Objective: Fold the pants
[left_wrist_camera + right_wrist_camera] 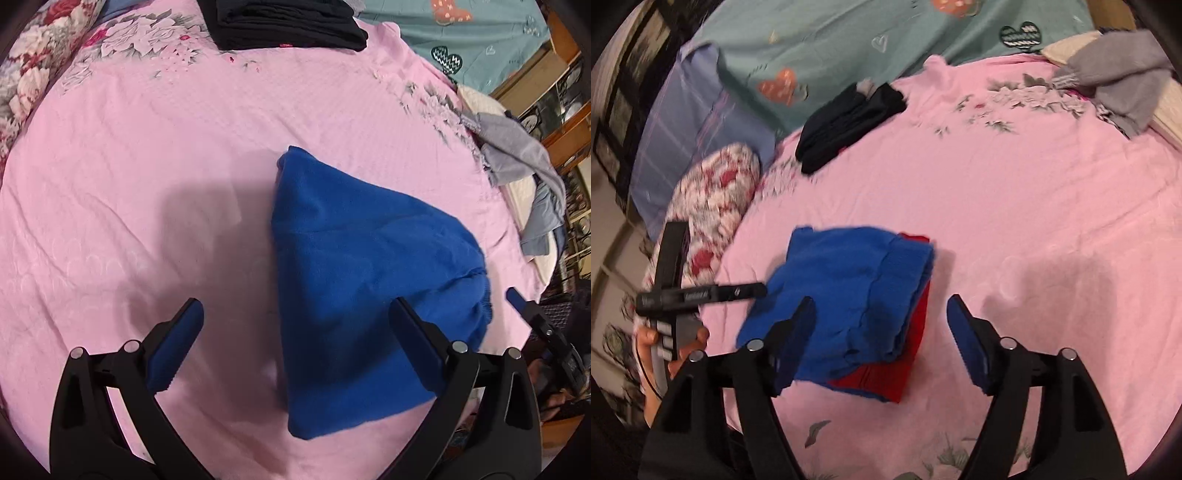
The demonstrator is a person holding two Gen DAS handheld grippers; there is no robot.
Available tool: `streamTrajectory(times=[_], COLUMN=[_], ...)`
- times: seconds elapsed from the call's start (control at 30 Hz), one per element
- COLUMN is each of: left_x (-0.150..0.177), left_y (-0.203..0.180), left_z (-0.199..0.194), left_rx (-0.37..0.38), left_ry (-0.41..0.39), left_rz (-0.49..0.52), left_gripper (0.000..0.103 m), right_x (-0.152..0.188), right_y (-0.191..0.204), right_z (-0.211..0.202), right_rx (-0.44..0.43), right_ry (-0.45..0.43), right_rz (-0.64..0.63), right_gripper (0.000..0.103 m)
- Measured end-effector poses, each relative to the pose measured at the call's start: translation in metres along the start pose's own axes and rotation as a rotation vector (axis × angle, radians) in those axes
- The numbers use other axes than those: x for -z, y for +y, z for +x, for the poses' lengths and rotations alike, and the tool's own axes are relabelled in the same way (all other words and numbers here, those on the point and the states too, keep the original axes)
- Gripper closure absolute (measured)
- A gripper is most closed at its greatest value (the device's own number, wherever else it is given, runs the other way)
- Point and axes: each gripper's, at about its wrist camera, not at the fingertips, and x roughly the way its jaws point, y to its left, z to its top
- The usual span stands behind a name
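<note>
The blue pants [354,280] lie folded in a compact bundle on the pink bedsheet [147,166]. In the right wrist view the blue pants [846,291] rest on a folded red garment [905,369]. My left gripper [295,314] is open and empty, hovering above the sheet with its right finger over the bundle's near edge. My right gripper [881,314] is open and empty above the bundle's near right side. The left gripper's body also shows in the right wrist view [701,291], held by a hand, just left of the bundle.
A folded black garment [288,22] lies at the far end of the sheet. Grey clothes [517,147] are heaped at the right edge. A floral pillow [713,206] and a blue pillow [690,136] lie along the left. A teal blanket [849,40] lies beyond.
</note>
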Motion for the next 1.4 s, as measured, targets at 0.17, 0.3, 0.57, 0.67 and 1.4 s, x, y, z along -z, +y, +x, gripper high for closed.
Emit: streamTrajectory(times=[0.17, 0.3, 0.57, 0.67, 1.4], left_x=[0.003, 0.003, -0.009, -0.012, -0.024], left_y=[0.004, 0.004, -0.026, -0.025, -0.052], left_z=[0.018, 0.04, 0.051, 0.05, -0.044], left_rx=[0.053, 0.094, 0.099, 0.109, 0.072], left_ry=[0.087, 0.142, 0.165, 0.166, -0.187], left_rz=[-0.027, -0.04, 0.034, 0.027, 0.174], left_gripper=[0.002, 0.003, 0.034, 0.042, 0.072], right_x=[-0.001, 0.004, 0.003, -0.002, -0.041], right_y=[-0.017, -0.016, 0.002, 0.009, 0.074], right_z=[0.019, 0.042, 0.084, 0.093, 0.05], right_rx=[-0.053, -0.077, -0.08, -0.054, -0.052], right_ry=[0.058, 0.132, 0.203, 0.214, 0.063], right_rz=[0.093, 0.087, 0.045, 0.029, -0.186], right_gripper=[0.028, 0.028, 0.024, 0.028, 0.07])
